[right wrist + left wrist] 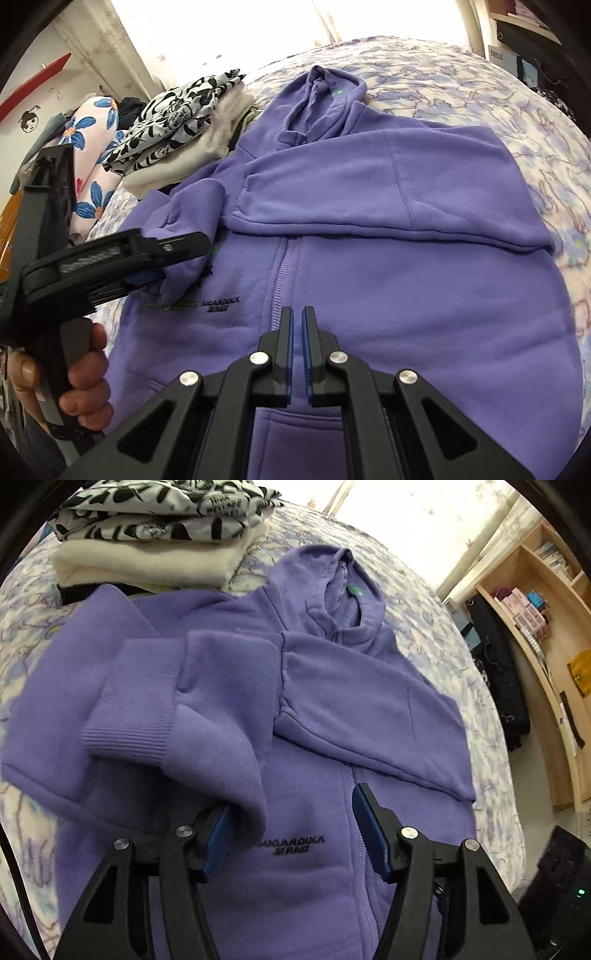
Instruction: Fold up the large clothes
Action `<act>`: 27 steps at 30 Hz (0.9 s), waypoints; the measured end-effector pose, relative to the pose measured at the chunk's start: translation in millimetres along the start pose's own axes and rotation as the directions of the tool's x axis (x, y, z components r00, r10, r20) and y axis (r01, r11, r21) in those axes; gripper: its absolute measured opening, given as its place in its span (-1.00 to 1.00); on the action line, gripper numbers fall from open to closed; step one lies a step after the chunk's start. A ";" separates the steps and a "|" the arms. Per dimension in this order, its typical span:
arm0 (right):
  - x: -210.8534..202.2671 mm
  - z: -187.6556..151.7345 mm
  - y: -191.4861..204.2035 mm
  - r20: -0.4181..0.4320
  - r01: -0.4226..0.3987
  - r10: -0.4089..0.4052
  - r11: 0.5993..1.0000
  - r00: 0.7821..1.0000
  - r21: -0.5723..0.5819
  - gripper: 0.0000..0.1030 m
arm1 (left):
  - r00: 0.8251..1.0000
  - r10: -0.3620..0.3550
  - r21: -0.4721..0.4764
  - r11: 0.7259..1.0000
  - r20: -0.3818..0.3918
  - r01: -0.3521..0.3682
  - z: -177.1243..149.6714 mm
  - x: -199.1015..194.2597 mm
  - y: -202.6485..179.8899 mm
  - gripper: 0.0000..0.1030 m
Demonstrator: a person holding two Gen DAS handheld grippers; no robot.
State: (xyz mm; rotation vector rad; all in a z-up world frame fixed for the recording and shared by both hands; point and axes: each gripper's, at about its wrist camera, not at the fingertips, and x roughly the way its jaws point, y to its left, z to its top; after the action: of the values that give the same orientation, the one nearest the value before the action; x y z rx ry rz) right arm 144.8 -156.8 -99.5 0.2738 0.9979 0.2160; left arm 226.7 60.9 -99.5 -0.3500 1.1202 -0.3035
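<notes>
Left wrist view: one purple hoodie [314,709] lies front-up on the bed [436,602], zip closed, hood toward the far edge. Both sleeves are folded across the chest. The left claw [295,834] stands wide; fabric of the left sleeve [207,716] drapes against the blue pad of its left finger [218,842], but the claw does not clamp it. Only this view shows the wooden shelf unit [546,635] beside the bed and the black bag [495,672] hanging at its side. A stack of folded clothes [155,539] sits at the far left corner, with three layers visible: patterned, cream and a dark one underneath.

Right wrist view: the right claw [298,350] is narrow, its two pads nearly touching, with nothing between them, above the hoodie's [369,295] lower front near the zip. This view alone shows the left claw [155,273] from outside, and the person's left hand [74,384] on its handle. It also shows a floral pillow [92,155] beside the stack [177,122].
</notes>
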 end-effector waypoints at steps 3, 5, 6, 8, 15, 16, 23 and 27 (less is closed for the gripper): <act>0.9 1.0 10.4 0.007 -0.033 0.033 0.999 0.999 -0.020 -0.84 | 1.000 -0.008 0.009 1.000 0.030 0.008 -1.6 -24.2 4.9 0.19; 0.9 3.1 21.9 0.015 -0.056 0.057 0.997 0.998 -0.045 -0.54 | 0.999 -0.010 0.023 1.000 0.052 0.009 -3.8 -41.3 4.6 0.22; 0.6 3.3 26.6 0.019 -0.064 0.065 0.996 0.998 -0.055 -0.33 | 0.998 -0.009 0.028 1.000 0.067 0.007 -5.8 -48.9 4.8 0.22; -0.5 4.9 39.8 0.031 -0.079 0.082 0.993 0.996 -0.088 -0.24 | 0.994 -0.002 0.041 0.999 0.109 -0.002 -12.4 -68.4 6.1 0.26; 4.9 14.8 84.7 0.031 -0.099 0.109 0.968 0.994 -0.230 -0.23 | 0.966 0.164 0.025 0.985 0.200 -0.173 -46.5 -109.9 33.9 0.39; 7.6 16.0 90.5 0.025 -0.096 0.105 0.963 0.994 -0.250 -0.23 | 0.961 0.187 0.022 0.980 0.202 -0.196 -49.3 -111.3 37.8 0.39; 38.8 24.9 129.9 -0.016 -0.058 0.056 0.920 0.998 -0.387 -0.23 | 0.942 0.296 -0.058 0.955 0.159 -0.290 -77.5 -113.9 90.5 0.39; 64.2 32.1 147.6 -0.025 -0.017 0.007 0.901 1.000 -0.434 -0.24 | 0.943 0.307 -0.094 0.950 0.130 -0.297 -85.9 -108.1 109.5 0.39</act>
State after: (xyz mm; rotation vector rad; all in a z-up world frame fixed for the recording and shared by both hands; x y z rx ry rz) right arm 197.8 -2.1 -86.3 -0.1323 0.9436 0.4470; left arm 111.3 193.7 -90.7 -0.2547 1.0273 0.0344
